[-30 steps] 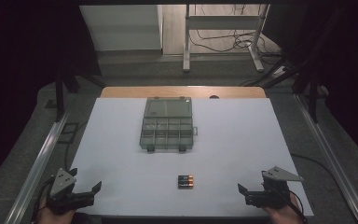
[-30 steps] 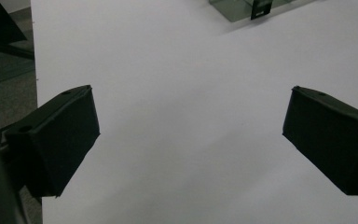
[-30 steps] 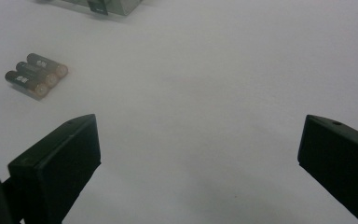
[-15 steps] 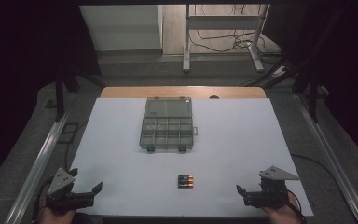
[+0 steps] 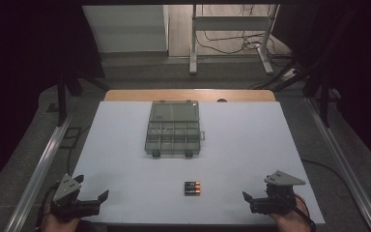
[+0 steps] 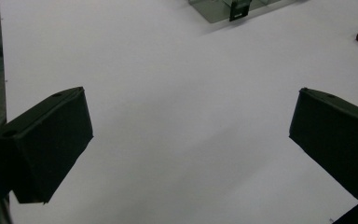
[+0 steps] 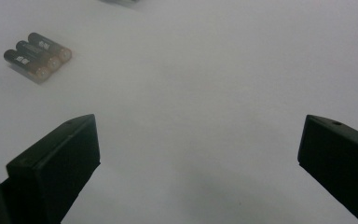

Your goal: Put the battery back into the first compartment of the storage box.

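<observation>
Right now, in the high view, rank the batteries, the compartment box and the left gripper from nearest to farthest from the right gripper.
From the right gripper:
1. Batteries, just to its left near the front edge.
2. Compartment box, farther back at the table's centre.
3. Left gripper, across at the front-left corner.

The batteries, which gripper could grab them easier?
Probably the right gripper. The batteries lie a bit nearer to it than to the left gripper, and both are open and empty on the table.
</observation>
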Motion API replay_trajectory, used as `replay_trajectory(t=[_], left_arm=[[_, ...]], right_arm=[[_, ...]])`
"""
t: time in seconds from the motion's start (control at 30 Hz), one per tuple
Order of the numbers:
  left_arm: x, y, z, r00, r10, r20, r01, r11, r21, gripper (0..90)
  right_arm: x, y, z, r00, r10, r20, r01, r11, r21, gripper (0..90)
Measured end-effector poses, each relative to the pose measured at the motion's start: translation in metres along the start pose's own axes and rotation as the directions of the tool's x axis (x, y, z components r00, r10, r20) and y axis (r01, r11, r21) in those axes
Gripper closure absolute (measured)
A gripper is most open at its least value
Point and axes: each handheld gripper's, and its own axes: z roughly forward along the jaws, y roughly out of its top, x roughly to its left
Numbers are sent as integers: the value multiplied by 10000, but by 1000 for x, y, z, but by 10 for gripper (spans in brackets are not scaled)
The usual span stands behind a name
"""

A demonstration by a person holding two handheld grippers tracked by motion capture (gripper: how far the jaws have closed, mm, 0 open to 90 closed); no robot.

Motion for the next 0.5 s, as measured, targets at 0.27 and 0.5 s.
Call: replay_trajectory(t=[0.27,0.5], left_arm=[[-1,0,1,9999,132,-38,-132,9999,102,1],[0,0,1,9999,104,-5,-104,9999,117,3]], right_arm=[[5,14,8,9988,-380,-303,386,9991,189,0],[10,24,17,9957,-324,-871,327,9995,15,0]])
